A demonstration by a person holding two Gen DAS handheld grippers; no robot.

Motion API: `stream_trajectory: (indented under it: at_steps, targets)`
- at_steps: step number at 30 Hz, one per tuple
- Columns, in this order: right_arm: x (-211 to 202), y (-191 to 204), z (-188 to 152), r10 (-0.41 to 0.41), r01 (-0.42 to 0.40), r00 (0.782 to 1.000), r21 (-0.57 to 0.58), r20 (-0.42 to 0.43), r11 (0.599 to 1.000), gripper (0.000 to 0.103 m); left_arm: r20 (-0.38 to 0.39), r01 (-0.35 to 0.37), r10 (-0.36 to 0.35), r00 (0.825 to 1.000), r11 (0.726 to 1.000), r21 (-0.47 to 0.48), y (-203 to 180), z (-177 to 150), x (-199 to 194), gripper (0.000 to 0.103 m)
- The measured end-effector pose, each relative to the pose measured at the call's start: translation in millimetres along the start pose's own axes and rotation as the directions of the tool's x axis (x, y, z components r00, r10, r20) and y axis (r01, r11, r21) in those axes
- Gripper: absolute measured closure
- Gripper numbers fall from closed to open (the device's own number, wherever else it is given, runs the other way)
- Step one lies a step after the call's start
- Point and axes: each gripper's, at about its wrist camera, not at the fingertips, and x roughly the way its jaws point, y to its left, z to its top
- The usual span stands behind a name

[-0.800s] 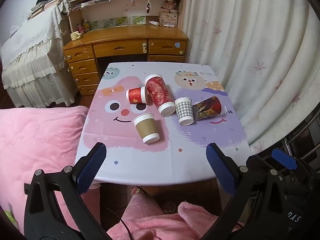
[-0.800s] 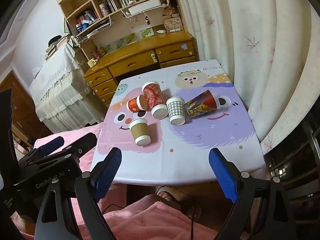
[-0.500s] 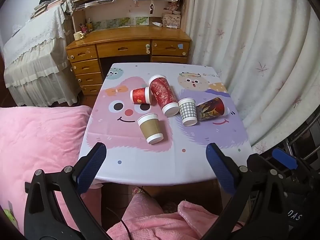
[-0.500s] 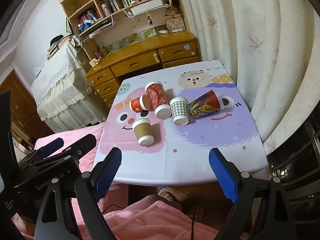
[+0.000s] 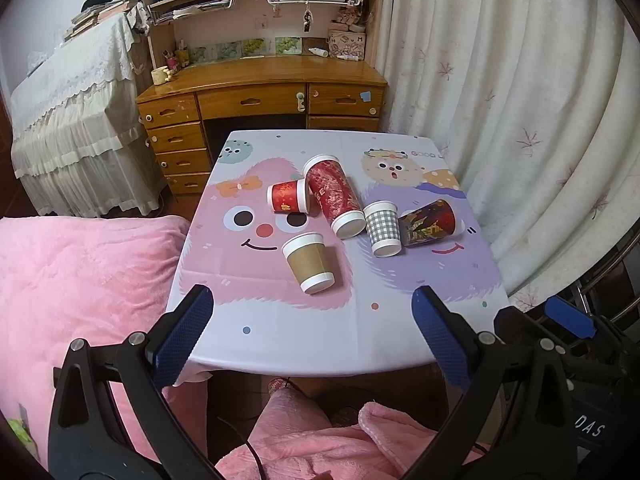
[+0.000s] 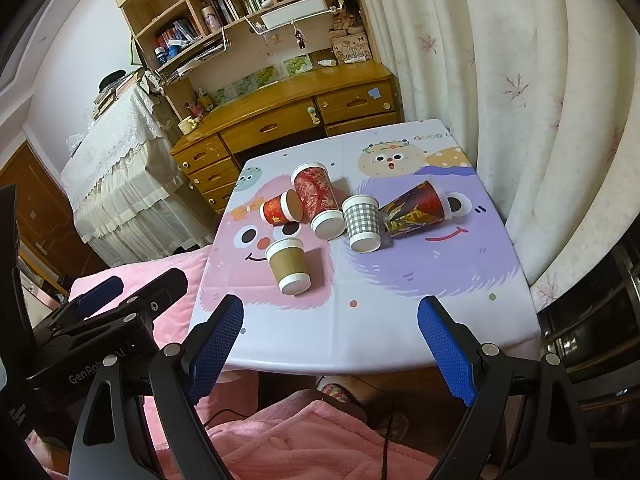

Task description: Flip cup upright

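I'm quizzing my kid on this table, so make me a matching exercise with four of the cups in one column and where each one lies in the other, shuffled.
Things:
1. brown cup
2. checked cup
3. small red cup
4. dark patterned cup

Places:
A. farthest toward the curtain
B. nearest the grippers
C. by the orange bow print
D. between the tall red cup and the dark one

Pairs: 1-B, 2-D, 3-C, 4-A

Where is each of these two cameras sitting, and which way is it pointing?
Left wrist view: rides the left gripper, looking forward and down at the table; its open blue fingers, the person's pink-clad lap and the right gripper's body show.
Right wrist view: rides the right gripper, aimed likewise from further right; the left gripper's body shows at left.
Both share the five tipped cups, such as the brown cup.
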Motion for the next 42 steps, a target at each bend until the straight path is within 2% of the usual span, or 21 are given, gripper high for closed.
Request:
stream_trajectory:
  at_steps: [12,30,35,42]
  targets:
    - [4.8,9.0,7.4,0.018,-0.018,1.0,0.002,0.008,1.0,0.013,0.008,0.001,-0.001,1.0,1.0,-0.001,4.0,6.1,-5.7,0.004]
    - [2.2,1.6,8.5,0.026,-0.026,1.0,0.01,-0.014,1.0,0.013,-0.001,-0.008,0.008,1.0,1.0,-0.017,5.7,3.8,-10.3,0.004]
    - [-3.1,-3.8,10.4,0.046,-0.046,0.999,0.008,0.01,0.999,0.013,0.005,-0.039,0.039,0.999,0.999,-0.021,4.1,-1.0,-9.7,0.004]
    - [-13.1,-0.7,17.5,0.019,-0.018,0.999,-0.032,0.047,0.999,0.013,-0.016,-0.088,0.088,0.996,0.996,-0.017,-0.1,5.5,-5.2,0.004]
